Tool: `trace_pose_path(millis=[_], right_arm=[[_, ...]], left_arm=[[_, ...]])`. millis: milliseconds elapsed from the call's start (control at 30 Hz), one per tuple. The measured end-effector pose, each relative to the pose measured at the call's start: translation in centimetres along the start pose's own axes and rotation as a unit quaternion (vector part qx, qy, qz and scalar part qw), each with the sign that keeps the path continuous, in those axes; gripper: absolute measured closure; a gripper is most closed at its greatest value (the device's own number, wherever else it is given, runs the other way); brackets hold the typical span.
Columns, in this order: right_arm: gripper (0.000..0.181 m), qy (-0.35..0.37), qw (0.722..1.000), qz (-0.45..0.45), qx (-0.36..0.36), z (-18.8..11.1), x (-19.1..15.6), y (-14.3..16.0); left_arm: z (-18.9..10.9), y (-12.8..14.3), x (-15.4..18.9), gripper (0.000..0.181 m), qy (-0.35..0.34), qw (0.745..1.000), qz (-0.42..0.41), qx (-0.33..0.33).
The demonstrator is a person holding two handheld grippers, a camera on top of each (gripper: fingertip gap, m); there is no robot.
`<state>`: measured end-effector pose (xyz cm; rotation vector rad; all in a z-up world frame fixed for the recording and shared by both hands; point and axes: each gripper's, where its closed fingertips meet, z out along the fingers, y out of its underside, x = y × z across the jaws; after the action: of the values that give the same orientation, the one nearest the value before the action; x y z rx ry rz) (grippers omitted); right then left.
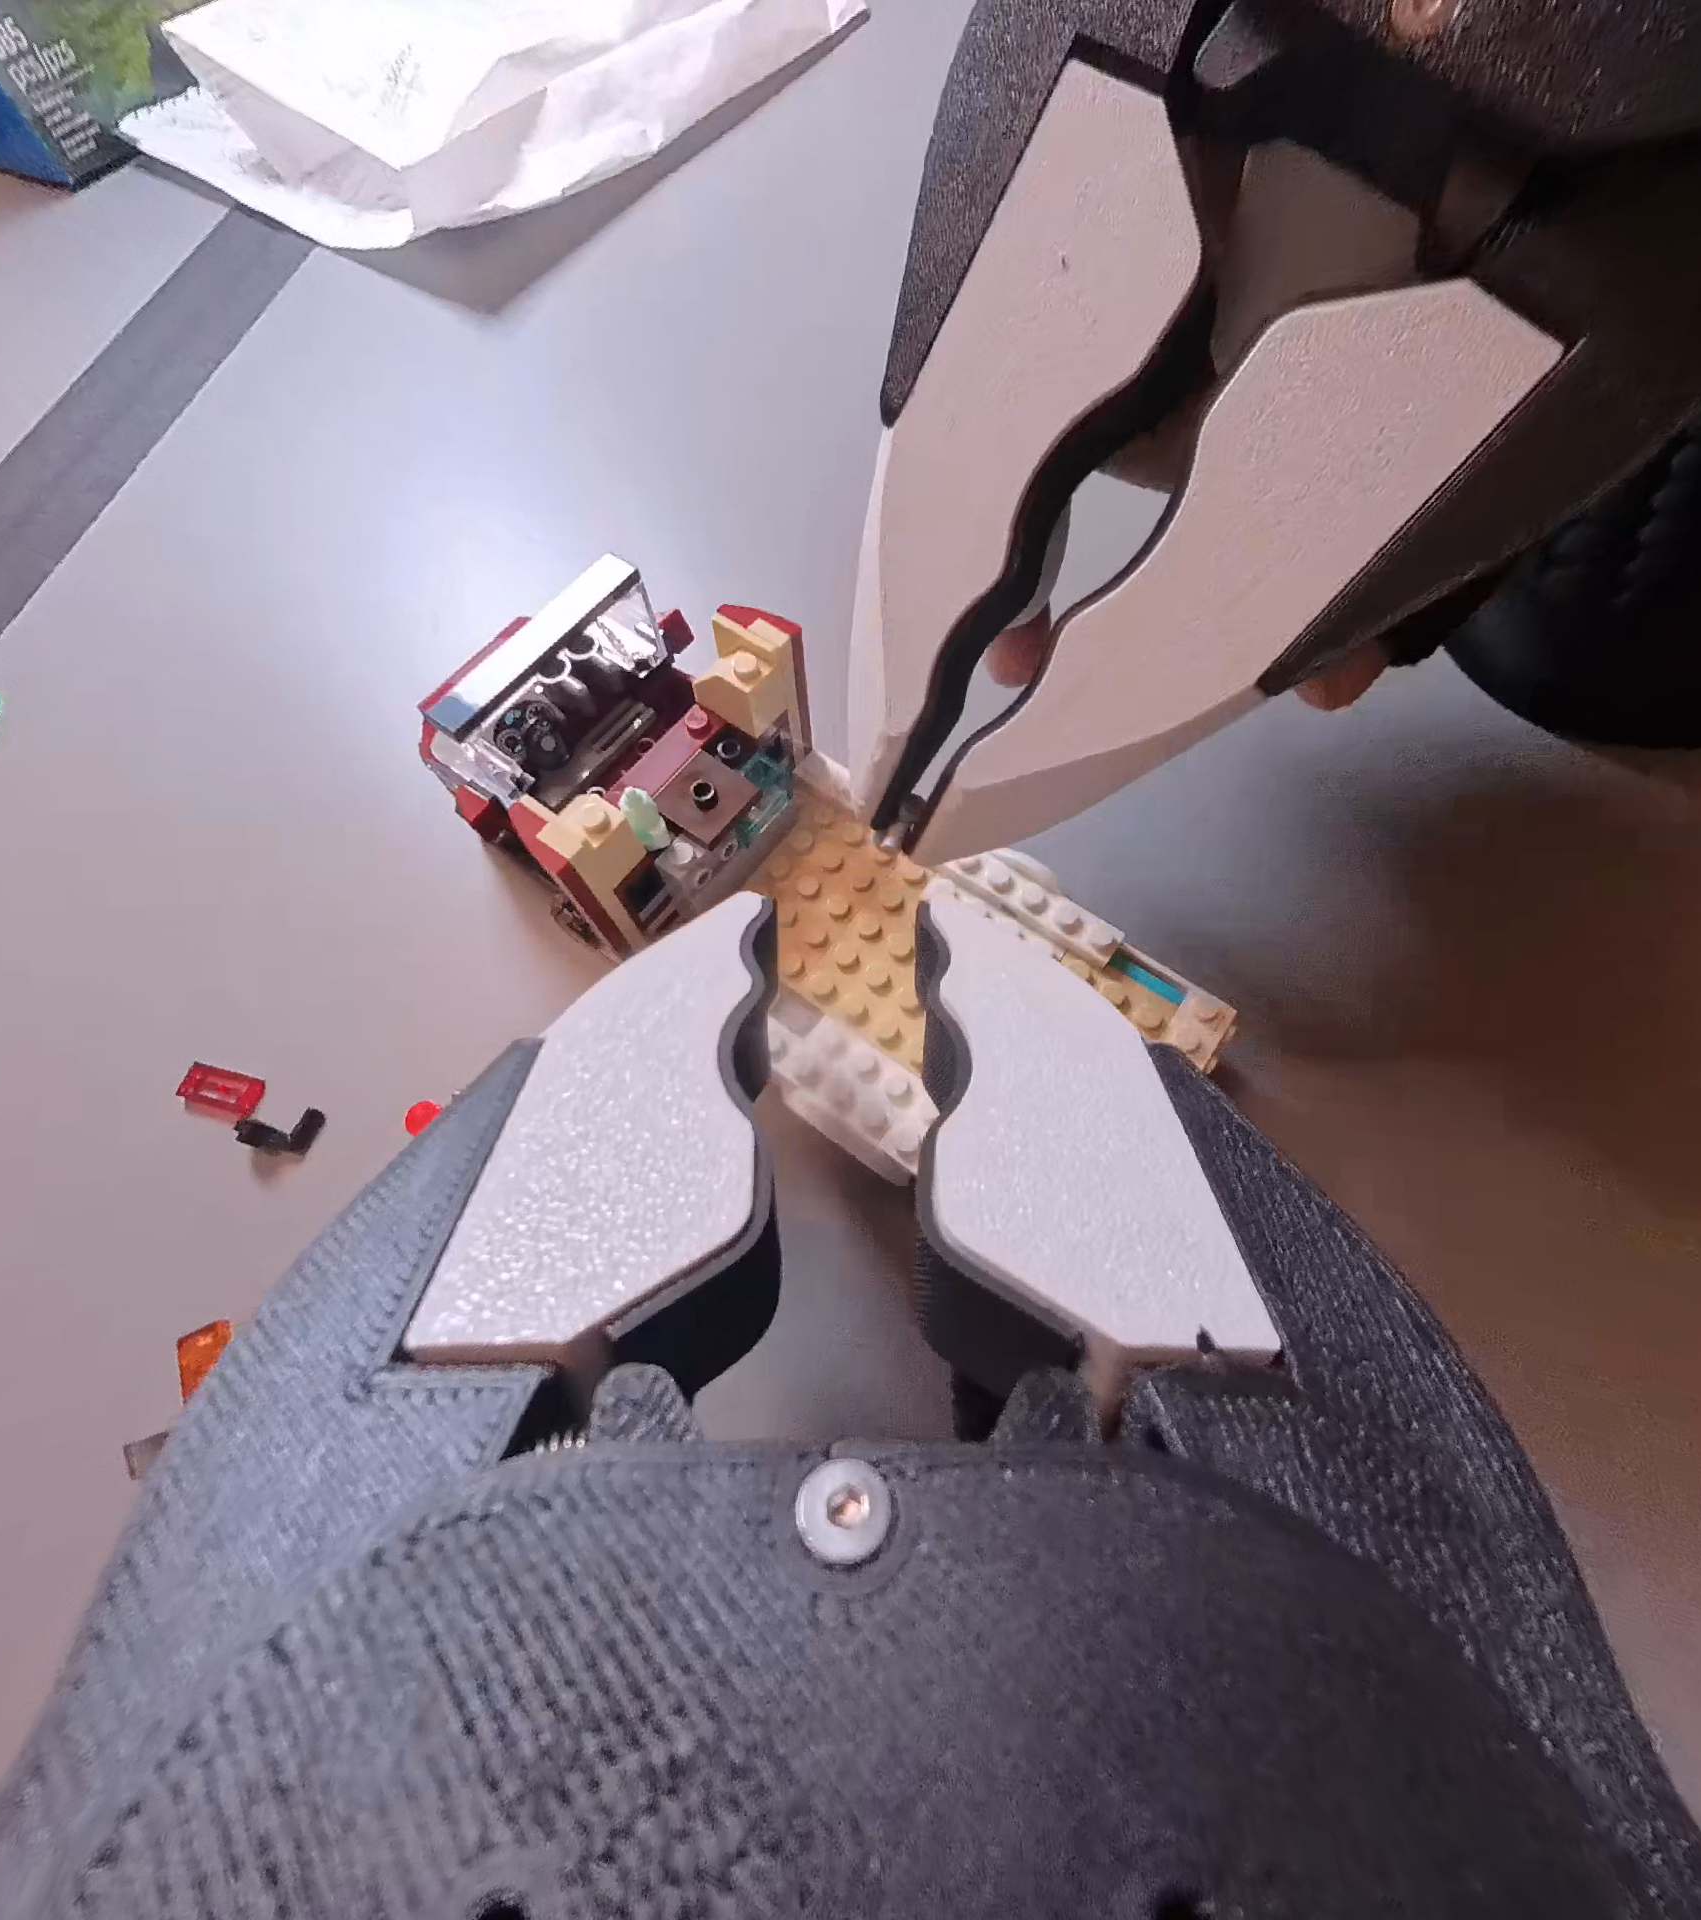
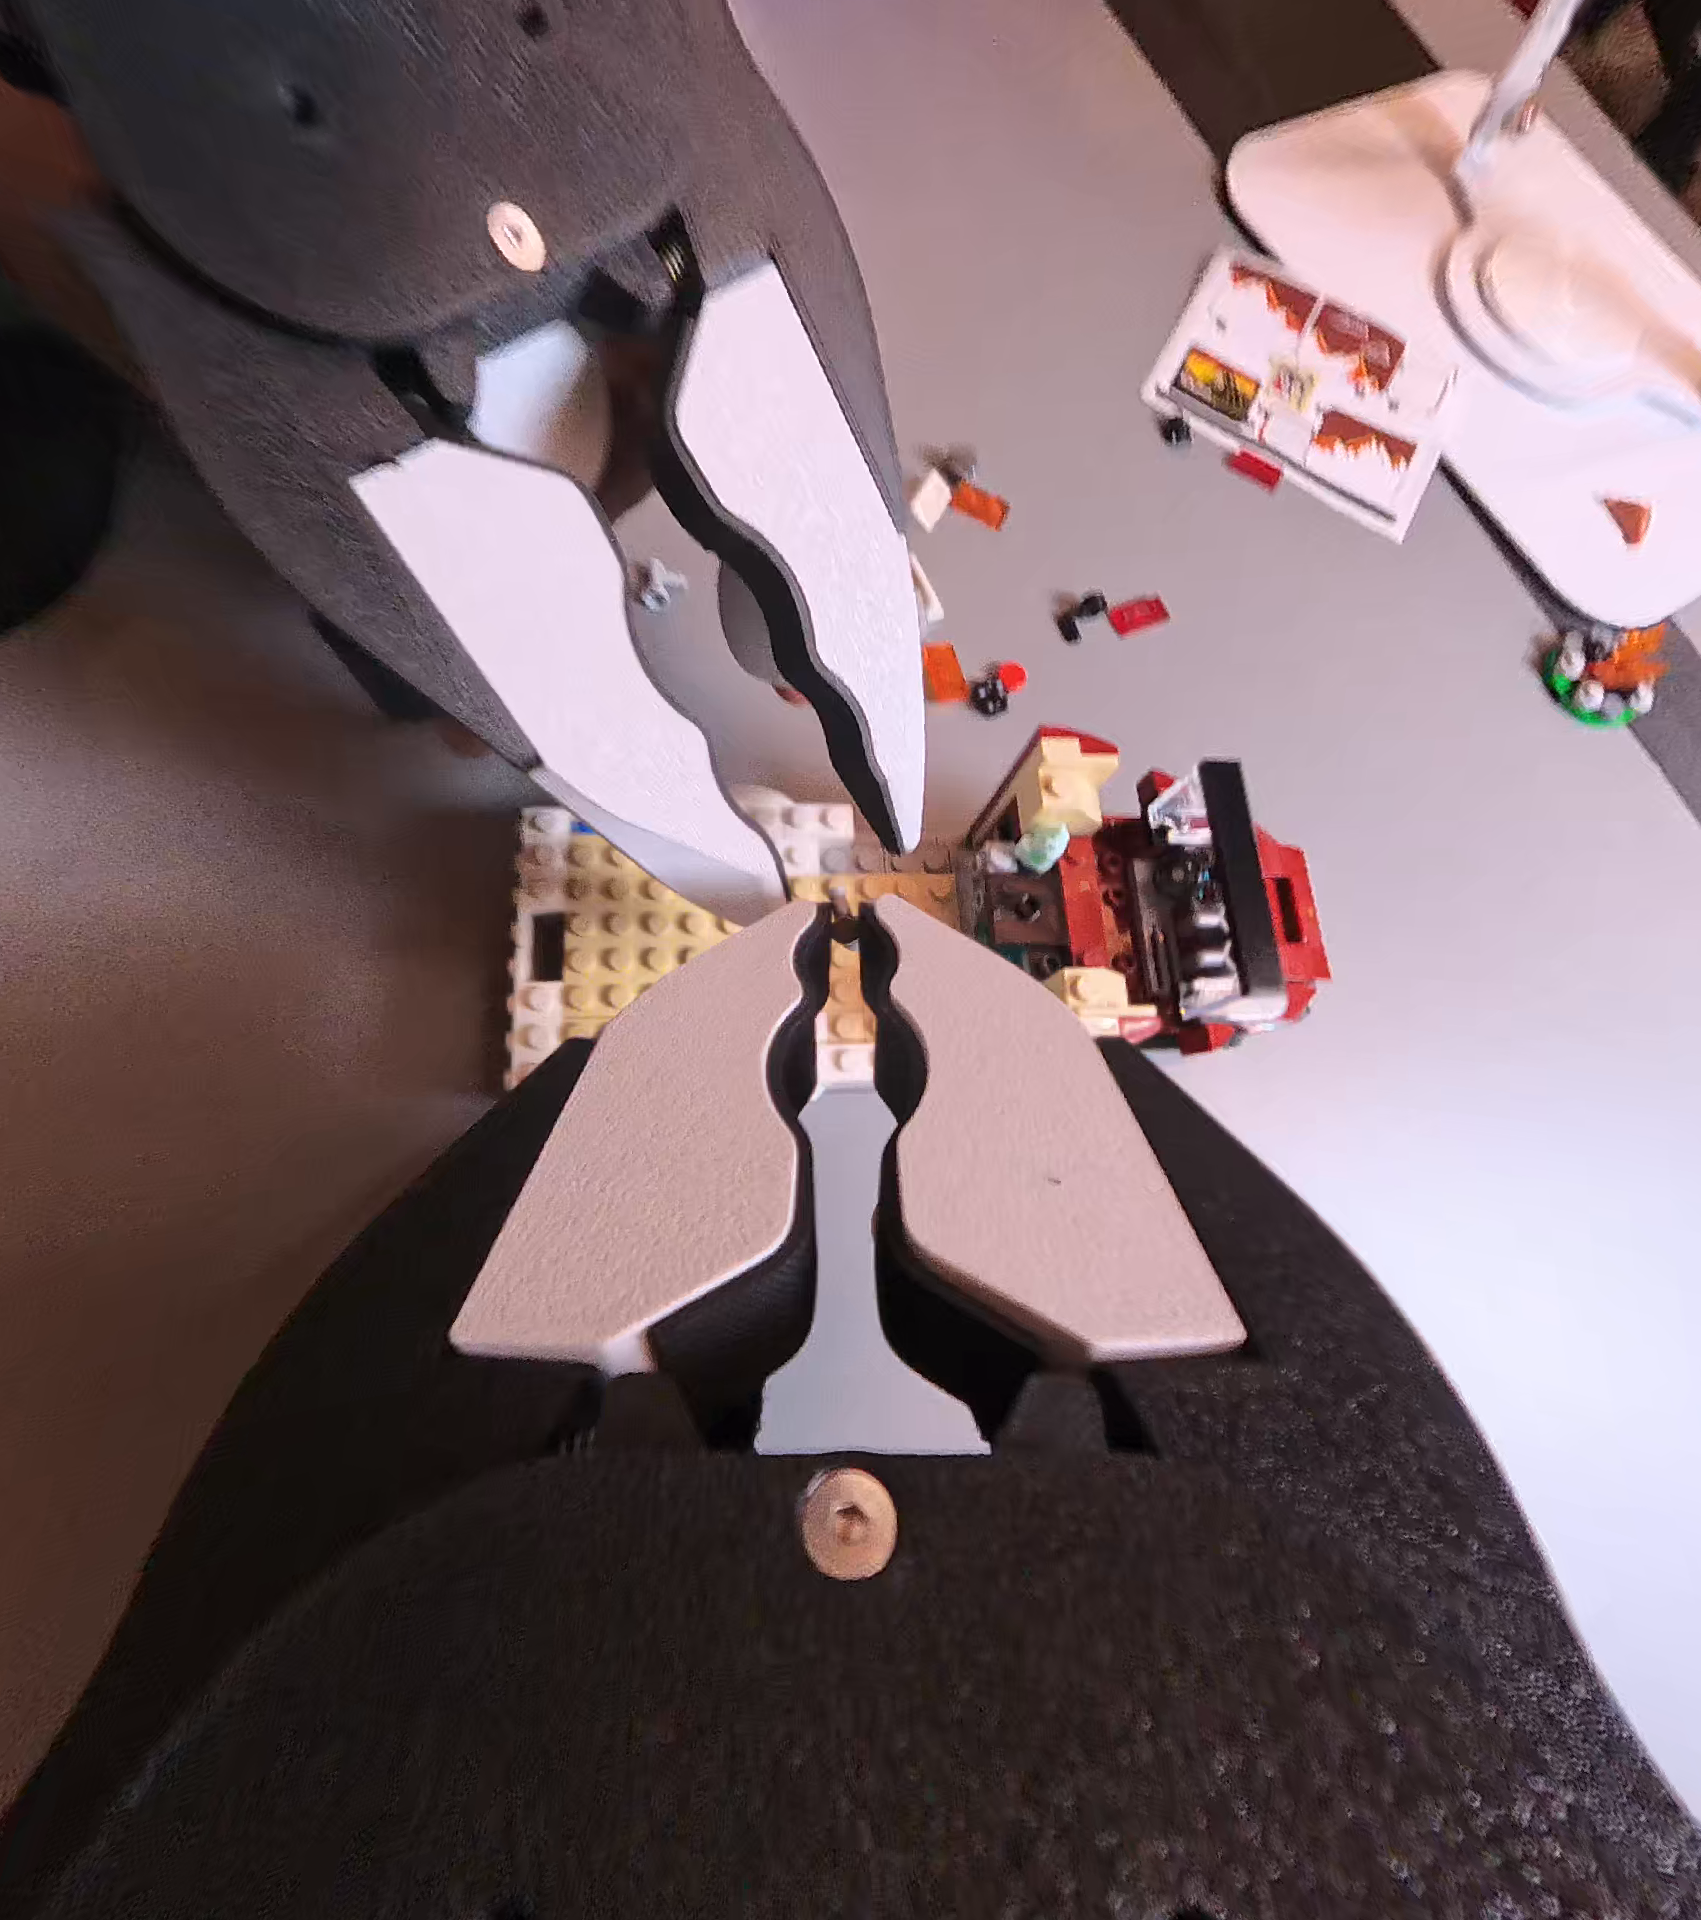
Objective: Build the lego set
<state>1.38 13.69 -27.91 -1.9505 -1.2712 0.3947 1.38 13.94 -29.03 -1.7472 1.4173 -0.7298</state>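
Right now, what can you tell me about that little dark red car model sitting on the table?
The dark red car model looks like plastic bricks: dark red body, tan corner pieces, a clear windscreen tilted up, and dark engine-like parts showing inside. It is unfinished, standing on the grey table. Its rear joins a studded tan plate edged with white bricks. Neither gripper touches the red part.

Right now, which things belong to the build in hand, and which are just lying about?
In hand: tan studded plate, small grey piece in right gripper, left gripper, red vehicle cab.
Lying about: white paper bag, blue box, sticker sheet.
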Motion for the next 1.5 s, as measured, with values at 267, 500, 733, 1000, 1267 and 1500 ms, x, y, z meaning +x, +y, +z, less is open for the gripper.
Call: trace_pose_path(millis=[267, 500, 733, 1000, 1267, 1500], right_arm=[[0.176, -0.086, 0.986, 0.029, 0.141, -3.0, -1.3, -3.8], [0.176, -0.142, 0.964, 0.084, 0.209, -4.5, -1.3, -5.0], [0.176, -0.175, 0.955, 0.103, 0.216, -4.9, -1.3, -4.8], [0.176, -0.191, 0.963, 0.067, 0.18, -5.2, -1.9, -4.1], [0.176, -0.221, 0.964, 0.032, 0.144, -5.5, -2.5, -3.8], [0.176, -0.226, 0.966, 0.024, 0.124, -5.3, -2.5, -3.4]], left_arm=[[-1.6, -3.3, 1.8, 0.172, 0.045, 0.994, 0.008, 0.098], [-3.0, -5.3, 2.3, 0.174, 0.076, 0.983, -0.009, 0.169], [-3.7, -6.0, 2.9, 0.169, 0.096, 0.976, -0.002, 0.197], [-3.5, -5.7, 3.3, 0.174, 0.107, 0.975, 0.005, 0.193], [-3.6, -5.7, 4.1, 0.174, 0.127, 0.972, 0.014, 0.195], [-3.3, -5.5, 4.1, 0.176, 0.116, 0.975, 0.03, 0.188]])
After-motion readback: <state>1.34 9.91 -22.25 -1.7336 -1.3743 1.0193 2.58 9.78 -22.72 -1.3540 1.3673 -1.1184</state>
